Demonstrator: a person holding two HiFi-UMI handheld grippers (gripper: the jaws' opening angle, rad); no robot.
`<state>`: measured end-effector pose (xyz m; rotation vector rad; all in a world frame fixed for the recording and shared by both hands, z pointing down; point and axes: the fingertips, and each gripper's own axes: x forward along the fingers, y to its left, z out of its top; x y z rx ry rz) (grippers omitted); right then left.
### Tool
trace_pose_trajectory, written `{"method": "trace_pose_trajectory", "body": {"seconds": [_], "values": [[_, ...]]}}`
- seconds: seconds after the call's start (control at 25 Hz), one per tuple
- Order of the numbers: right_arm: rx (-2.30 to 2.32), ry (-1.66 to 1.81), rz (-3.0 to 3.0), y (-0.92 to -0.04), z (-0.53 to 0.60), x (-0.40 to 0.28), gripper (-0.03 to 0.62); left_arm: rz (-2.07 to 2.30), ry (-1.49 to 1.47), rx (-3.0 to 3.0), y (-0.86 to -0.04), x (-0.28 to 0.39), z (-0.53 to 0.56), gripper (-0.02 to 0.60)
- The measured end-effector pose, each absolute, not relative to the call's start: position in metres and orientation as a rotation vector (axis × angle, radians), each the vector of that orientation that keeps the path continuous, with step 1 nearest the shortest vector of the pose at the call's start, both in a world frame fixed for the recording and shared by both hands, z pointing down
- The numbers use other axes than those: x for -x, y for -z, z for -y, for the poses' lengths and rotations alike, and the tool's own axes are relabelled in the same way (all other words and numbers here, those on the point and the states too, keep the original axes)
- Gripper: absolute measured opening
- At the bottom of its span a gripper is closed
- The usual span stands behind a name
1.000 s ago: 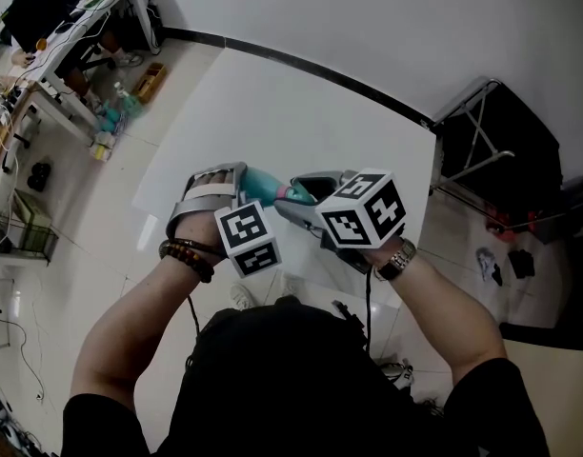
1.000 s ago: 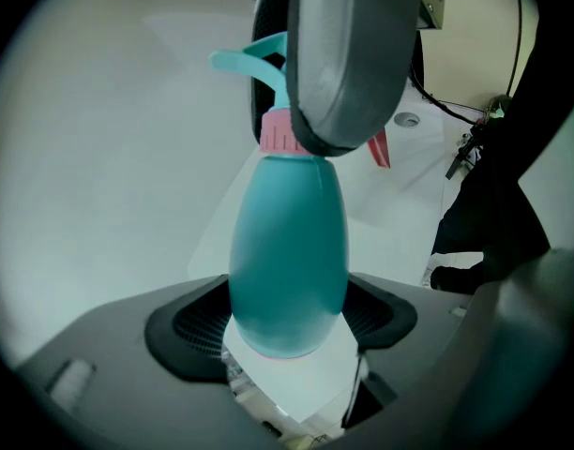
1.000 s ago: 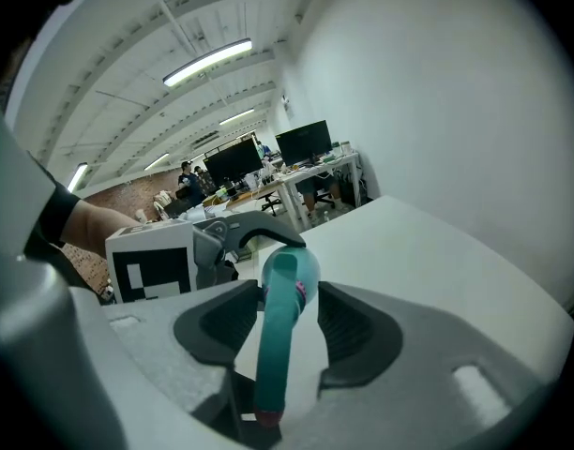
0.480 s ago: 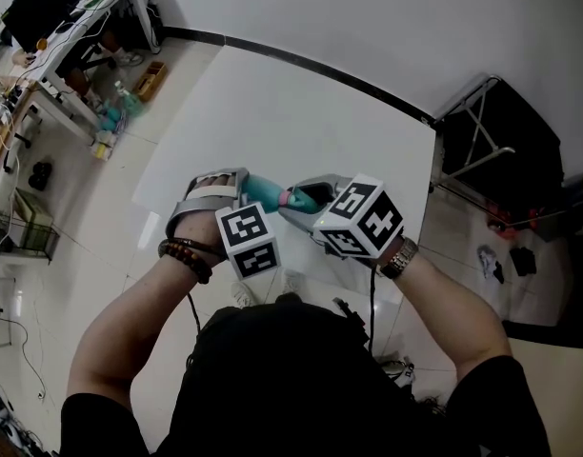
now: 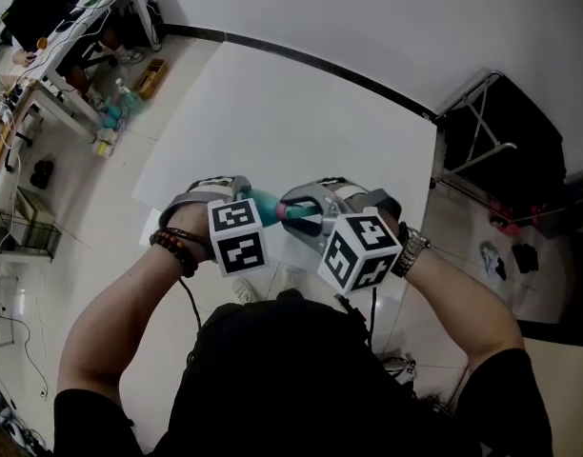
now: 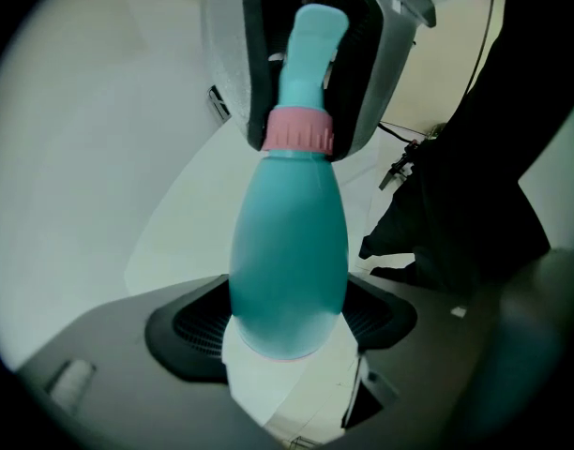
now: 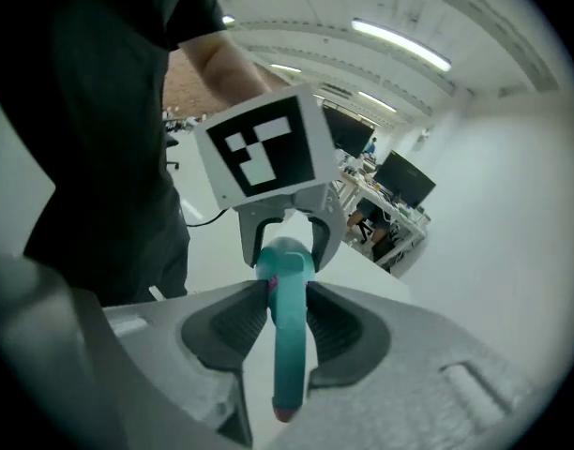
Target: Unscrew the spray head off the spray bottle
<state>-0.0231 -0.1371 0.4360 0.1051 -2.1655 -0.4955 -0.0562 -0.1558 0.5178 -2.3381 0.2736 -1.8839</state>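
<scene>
A white bench [image 5: 272, 103] fills the middle of the head view, with pale floor around it and cluttered desks [image 5: 53, 46] in the upper left. At frame centre, over the bench's near part, the teal spray bottle [image 5: 265, 199] spans the gap between the two tools. The left hand-held gripper [image 6: 289, 324] pinches the bottle's wide body between its dark pads, neck pointing away. The right hand-held gripper [image 7: 289, 322] has just been closing its jaws, and its pads pinch the spray head [image 7: 289, 373] close by the pink collar [image 6: 298, 129].
</scene>
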Motion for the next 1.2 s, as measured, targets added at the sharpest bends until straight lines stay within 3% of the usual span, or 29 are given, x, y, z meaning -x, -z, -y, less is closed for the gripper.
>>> {"method": "trace_pose_trajectory", "body": {"seconds": [0.4,0.56,0.6,0.68,0.76,1.0,1.2], "values": [[0.064,1.243,1.782,-0.438,0.123,0.026,0.120,-0.141,1.888,2.404,-0.524,0.054,0.142,0.393],[0.030,1.312,1.763,-0.436,0.126,0.025,0.124,-0.173,1.881,2.419,-0.523,0.053,0.146,0.393],[0.013,1.288,1.774,-0.436,0.128,0.022,0.127,-0.189,1.878,2.423,-0.523,0.052,0.147,0.393],[-0.037,1.216,1.824,-0.433,0.134,0.020,0.219,-0.231,1.873,2.425,-0.524,0.053,0.152,0.393],[-0.111,1.118,1.919,-0.422,0.140,0.022,0.245,-0.296,1.869,2.417,-0.525,0.055,0.159,0.393],[-0.408,0.602,2.279,-0.379,0.162,0.012,0.253,-0.556,1.837,2.344,-0.522,0.063,0.193,0.393],[-0.701,-0.184,2.540,-0.358,0.192,-0.010,0.255,-0.709,1.822,2.279,-0.519,0.073,0.215,0.393]]}}
